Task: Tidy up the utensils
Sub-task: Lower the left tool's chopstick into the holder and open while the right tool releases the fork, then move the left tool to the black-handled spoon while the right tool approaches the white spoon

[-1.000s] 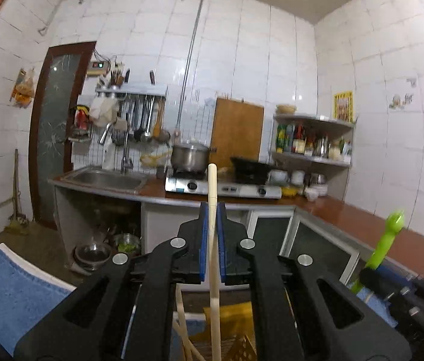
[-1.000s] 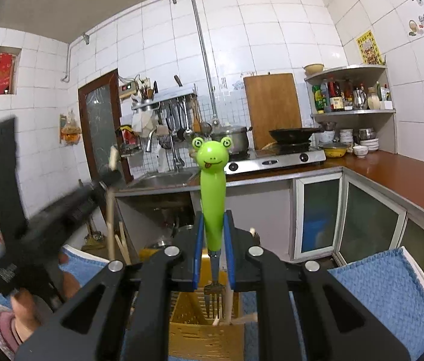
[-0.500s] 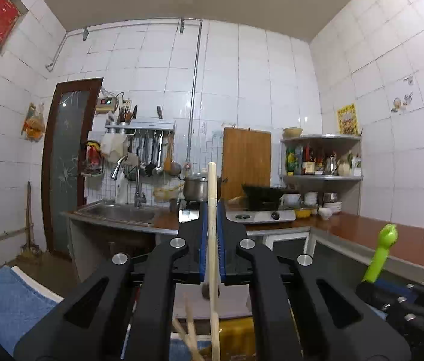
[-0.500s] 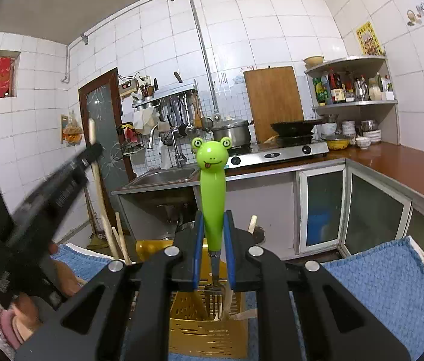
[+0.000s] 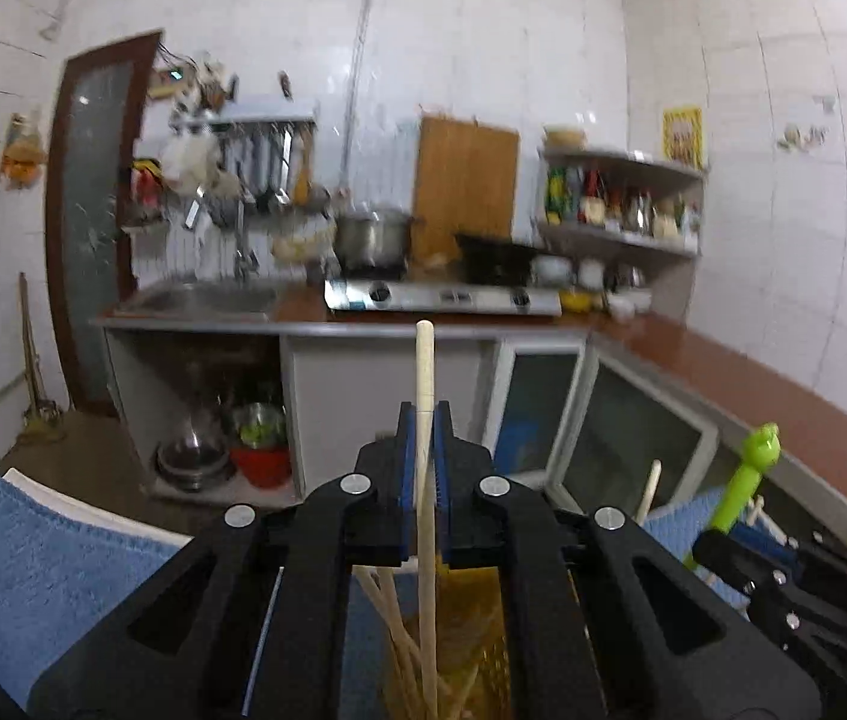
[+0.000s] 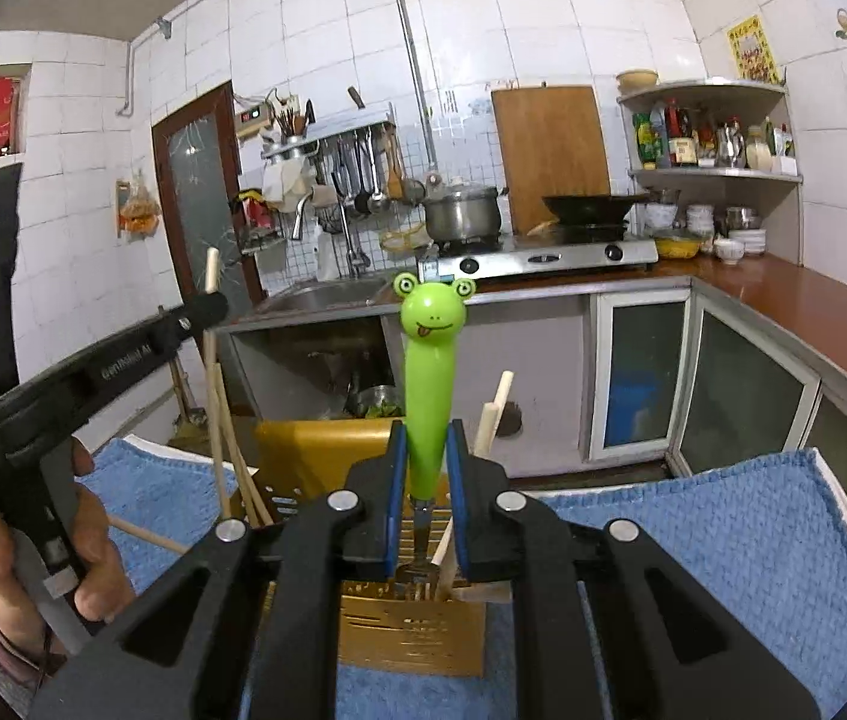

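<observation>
My left gripper (image 5: 423, 426) is shut on a pale wooden chopstick (image 5: 425, 480) held upright, its lower end down in a yellow slotted utensil holder (image 5: 471, 648) among other chopsticks. My right gripper (image 6: 426, 450) is shut on the green frog-headed handle of a fork (image 6: 430, 372), whose metal tines reach into the same yellow holder (image 6: 315, 450). The left gripper also shows in the right wrist view (image 6: 207, 306) at the left, with its chopstick (image 6: 213, 372). The frog fork also shows at the right of the left wrist view (image 5: 747, 480).
The holder rests on a blue towel (image 6: 723, 528) over a white tray. Several more chopsticks (image 6: 492, 420) stand in the holder. Behind are a counter with a sink (image 6: 327, 294), a gas stove (image 6: 543, 255) with pots, a corner shelf (image 6: 717, 138) and low cabinets.
The left gripper has tilted and moved down, bringing its chopstick lower into the holder. The right gripper still holds the frog fork upright, slightly lower over the holder.
</observation>
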Demonstrator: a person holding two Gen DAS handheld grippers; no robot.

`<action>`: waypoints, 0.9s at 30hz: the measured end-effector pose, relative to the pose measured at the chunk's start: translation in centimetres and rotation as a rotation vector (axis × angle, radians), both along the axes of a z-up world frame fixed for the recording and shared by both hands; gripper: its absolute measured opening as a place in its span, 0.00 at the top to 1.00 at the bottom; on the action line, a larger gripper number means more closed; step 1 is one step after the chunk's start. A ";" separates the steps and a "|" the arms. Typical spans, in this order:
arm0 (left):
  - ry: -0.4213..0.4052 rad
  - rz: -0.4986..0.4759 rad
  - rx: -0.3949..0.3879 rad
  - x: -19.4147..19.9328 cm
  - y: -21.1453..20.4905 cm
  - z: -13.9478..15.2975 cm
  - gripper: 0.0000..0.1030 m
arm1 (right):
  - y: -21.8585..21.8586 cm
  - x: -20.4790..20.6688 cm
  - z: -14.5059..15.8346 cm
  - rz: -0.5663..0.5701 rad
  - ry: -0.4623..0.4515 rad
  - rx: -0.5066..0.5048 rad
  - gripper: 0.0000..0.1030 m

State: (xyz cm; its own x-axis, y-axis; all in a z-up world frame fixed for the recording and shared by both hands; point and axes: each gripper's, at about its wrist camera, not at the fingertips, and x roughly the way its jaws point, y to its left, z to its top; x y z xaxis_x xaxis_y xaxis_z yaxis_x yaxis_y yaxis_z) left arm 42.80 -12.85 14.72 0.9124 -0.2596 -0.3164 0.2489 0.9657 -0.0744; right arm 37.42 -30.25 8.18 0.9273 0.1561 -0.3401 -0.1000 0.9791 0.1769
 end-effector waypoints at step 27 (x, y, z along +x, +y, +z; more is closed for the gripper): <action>0.349 -0.031 -0.017 -15.5 11.1 0.1 0.55 | 1.6 -12.5 1.5 0.028 0.137 0.079 0.52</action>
State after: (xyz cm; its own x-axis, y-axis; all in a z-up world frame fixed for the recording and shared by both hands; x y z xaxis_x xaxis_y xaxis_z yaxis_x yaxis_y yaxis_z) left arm 27.33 -1.77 14.82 0.7416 -0.2933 -0.6034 0.2347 0.9560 -0.1762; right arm 24.89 -28.63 9.69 0.8680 0.2126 -0.4488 -0.0964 0.9587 0.2676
